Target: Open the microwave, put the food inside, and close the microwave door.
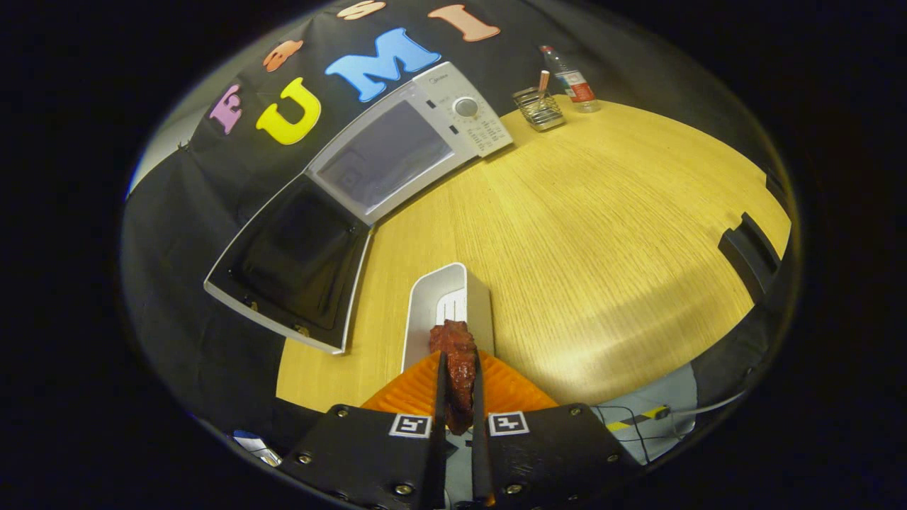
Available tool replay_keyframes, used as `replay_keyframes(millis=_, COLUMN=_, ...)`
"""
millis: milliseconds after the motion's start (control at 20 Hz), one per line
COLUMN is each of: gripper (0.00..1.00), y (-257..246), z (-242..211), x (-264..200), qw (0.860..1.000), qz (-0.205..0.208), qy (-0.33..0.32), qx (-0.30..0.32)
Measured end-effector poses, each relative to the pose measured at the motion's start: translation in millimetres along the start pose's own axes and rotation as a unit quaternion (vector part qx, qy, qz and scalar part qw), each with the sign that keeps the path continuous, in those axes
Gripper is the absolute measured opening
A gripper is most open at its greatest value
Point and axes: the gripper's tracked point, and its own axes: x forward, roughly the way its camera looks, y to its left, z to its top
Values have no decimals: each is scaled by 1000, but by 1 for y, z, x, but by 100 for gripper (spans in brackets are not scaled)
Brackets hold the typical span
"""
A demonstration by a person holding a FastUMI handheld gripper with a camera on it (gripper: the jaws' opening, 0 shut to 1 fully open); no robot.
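A: What is held at the near end?

B: A dark red piece of food [459, 368] is pinched between the jaws of the gripper [459, 418], which are drawn narrow and pressed on it from both sides. It is lifted above an orange plate [418, 389] seen just under the fingers. A white tray [446, 304] is set on the table [602, 248] just ahead of the jaws.

A: And where is the target placed?

B: The microwave [418, 142] is stood far and to the left, at the back of the table. Its door [290, 262] is swung fully open toward the near left, so the first step can be judged done. The cavity mouth is seen only as a pale, glazed-looking face; its inside cannot be made out.

A: How should the carry be done well?

B: The grip should be kept firm and the food raised clear of the tray's rim. It should then be carried forward and left, past the open door's edge, with the entry squared to the cavity before anything is lowered.

A: Anything else far off?

B: A wire rack [538, 108] and a bottle [572, 79] are stood at the far right, well apart from the path.
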Motion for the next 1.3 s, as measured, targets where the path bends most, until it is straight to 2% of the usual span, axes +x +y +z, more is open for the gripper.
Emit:
replay_keyframes(millis=250, gripper=14, y=19, z=5, x=-8, qw=997, qz=4, qy=-4, qx=-75)
replay_keyframes(millis=450, gripper=14, y=30, z=22, x=-10, qw=994, qz=4, qy=-9, qx=-109)
replay_keyframes(millis=550, gripper=14, y=19, z=32, x=-10, qw=991, qz=-32, qy=-28, qx=-131)
replay_keyframes(millis=600, gripper=3, y=16, z=32, x=-8, qw=989, qz=-41, qy=-17, qx=-142)
replay_keyframes(millis=700, gripper=3, y=25, z=27, x=-4, qw=990, qz=-23, qy=2, qx=-139)
replay_keyframes(millis=850, gripper=3, y=27, z=38, x=-7, qw=992, qz=-22, qy=-2, qx=-123)
replay_keyframes(millis=1050, gripper=3, y=48, z=67, x=-15, qw=994, qz=0, qy=-30, qx=-101)
replay_keyframes(millis=1300, gripper=3, y=83, z=111, x=-13, qw=990, qz=20, qy=-71, qx=-117)
